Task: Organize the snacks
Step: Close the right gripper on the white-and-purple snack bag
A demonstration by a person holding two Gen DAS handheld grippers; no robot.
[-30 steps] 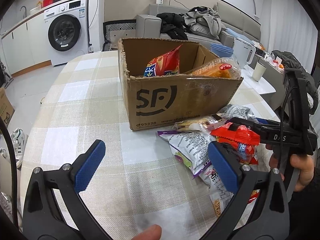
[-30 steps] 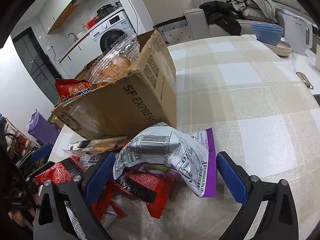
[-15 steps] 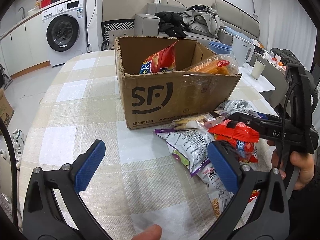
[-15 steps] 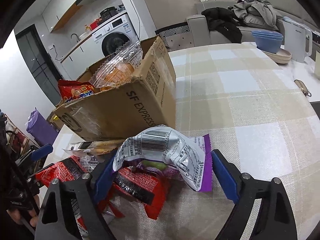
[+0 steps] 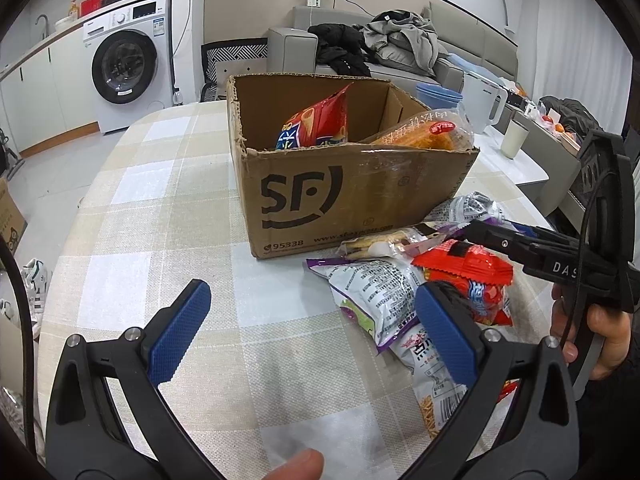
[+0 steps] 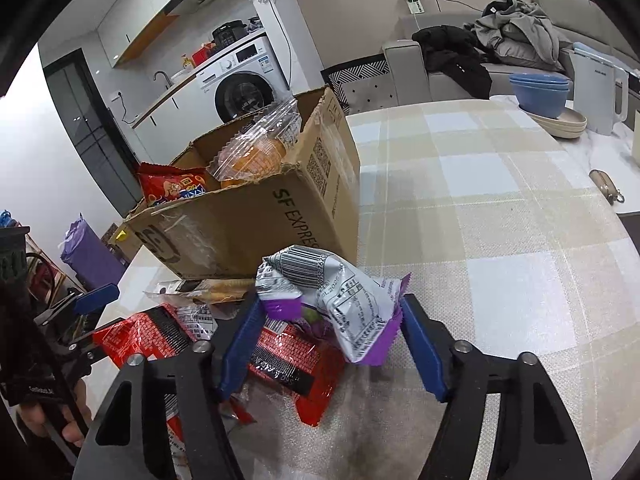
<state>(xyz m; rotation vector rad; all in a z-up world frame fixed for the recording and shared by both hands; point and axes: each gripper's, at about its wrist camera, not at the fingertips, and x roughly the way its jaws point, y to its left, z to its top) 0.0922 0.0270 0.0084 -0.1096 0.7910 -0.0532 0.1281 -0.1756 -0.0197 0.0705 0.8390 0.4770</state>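
The left wrist view looks straight at the printed front of the cardboard box [image 5: 352, 184] and down into it: a red chip bag [image 5: 316, 122] stands against the middle and a clear-wrapped orange pastry pack [image 5: 424, 132] leans on the right rim. The right wrist view shows the same box [image 6: 256, 216] from its side, with the "SF EXPRESS" lettering that the left view cannot see, and the pastry pack's crimped clear end [image 6: 256, 148] poking above the torn edge.

On the checked tabletop [image 5: 168, 216] in front of the box lies a loose heap of snacks. The left view shows a silver-and-purple bag [image 5: 372, 296] lying flat, a red packet [image 5: 464, 268] on top of it and a long clear-wrapped biscuit pack [image 5: 384, 242] just beside the box. Only the right view shows a second silver-and-purple bag [image 6: 340, 300], crumpled, barcode up, resting on red packets [image 6: 288, 356].

The left tongs [image 5: 308, 324] stand wide apart over bare cloth, holding nothing; the right-hand pad overlaps the edge of the heap in view, and whether it touches cannot be told. The right tongs [image 6: 328, 344] are partly apart, their blue pads [image 6: 240, 344] on either side of the crumpled silver-and-purple bag, close against it or just touching; a firm clamp is not visible.
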